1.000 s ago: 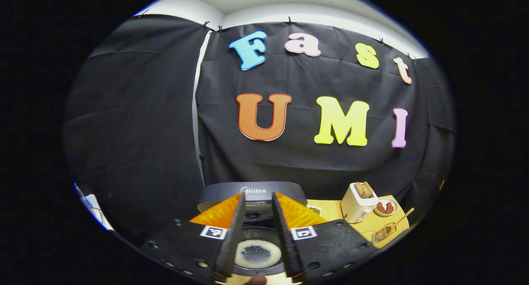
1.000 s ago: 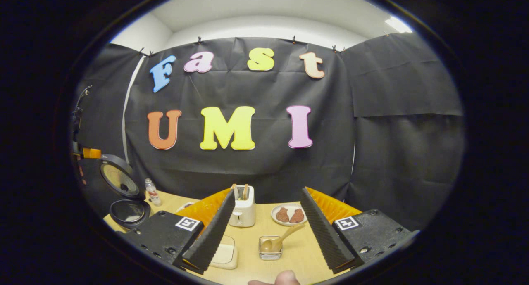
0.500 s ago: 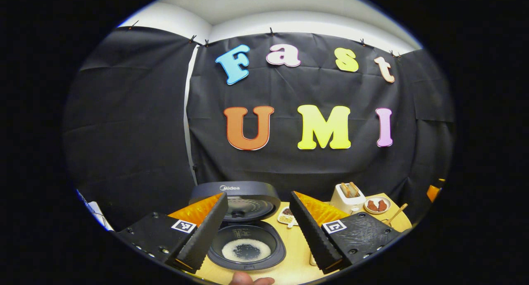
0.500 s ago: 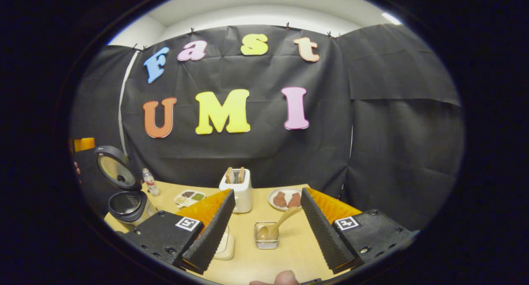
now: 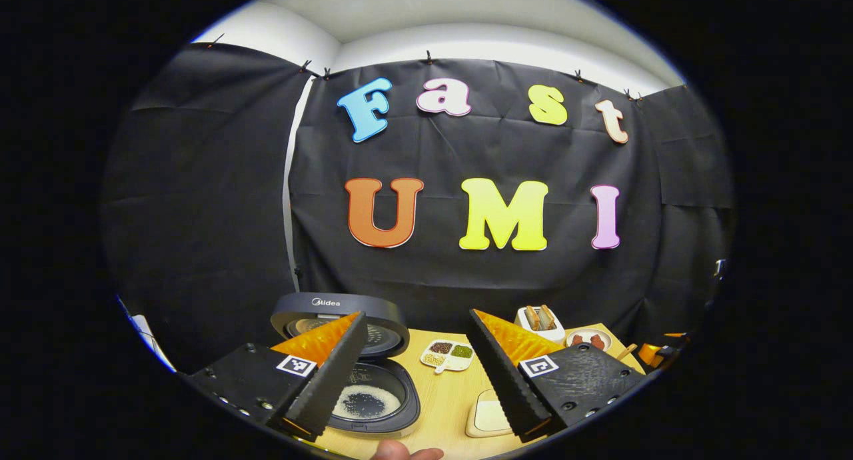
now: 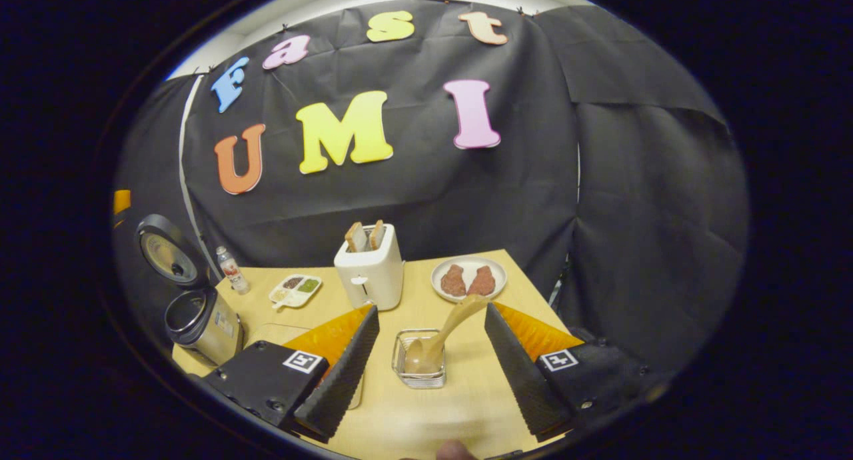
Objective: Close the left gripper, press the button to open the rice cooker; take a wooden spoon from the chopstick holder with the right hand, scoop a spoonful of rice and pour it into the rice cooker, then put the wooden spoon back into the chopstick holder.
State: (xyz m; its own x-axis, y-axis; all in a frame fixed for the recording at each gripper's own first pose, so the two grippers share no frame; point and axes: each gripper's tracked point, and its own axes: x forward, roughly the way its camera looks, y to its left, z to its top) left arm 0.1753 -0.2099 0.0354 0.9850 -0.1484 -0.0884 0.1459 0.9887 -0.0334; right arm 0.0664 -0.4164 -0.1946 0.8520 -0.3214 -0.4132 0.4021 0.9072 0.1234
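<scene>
In the right gripper view the right tool (image 6: 426, 360) hangs with its fingers spread wide and nothing between them. It has dropped closer over the counter (image 6: 466, 407) than half a second ago, so the counter now fills far more of the view. Straight ahead between the fingers sits the chopstick holder (image 6: 418, 370), a small wire basket, with the wooden spoon (image 6: 445, 333) leaning out of it, bowl down, handle tilting up and to the right. Neither finger touches the spoon. Just behind the holder stands the white toaster (image 6: 370, 270) with two slices in it, and to the right of the toaster is a plate (image 6: 469, 279) carrying two brown pieces. Left of the toaster lies a divided dish (image 6: 296, 290), then a small bottle (image 6: 231, 271). At the far left is the rice cooker (image 6: 200, 320), its lid (image 6: 163, 250) standing up.

Over in the left gripper view, the left tool (image 5: 413, 373) is wide apart too, holding nothing; a second ago its fingers were close together over the pot. It has since pulled back and to the right, and the rice cooker (image 5: 373, 397) now shows past the left finger, lid up, white grains ringing the pot bottom. A pale tray (image 5: 485, 417) lies right of the cooker.
</scene>
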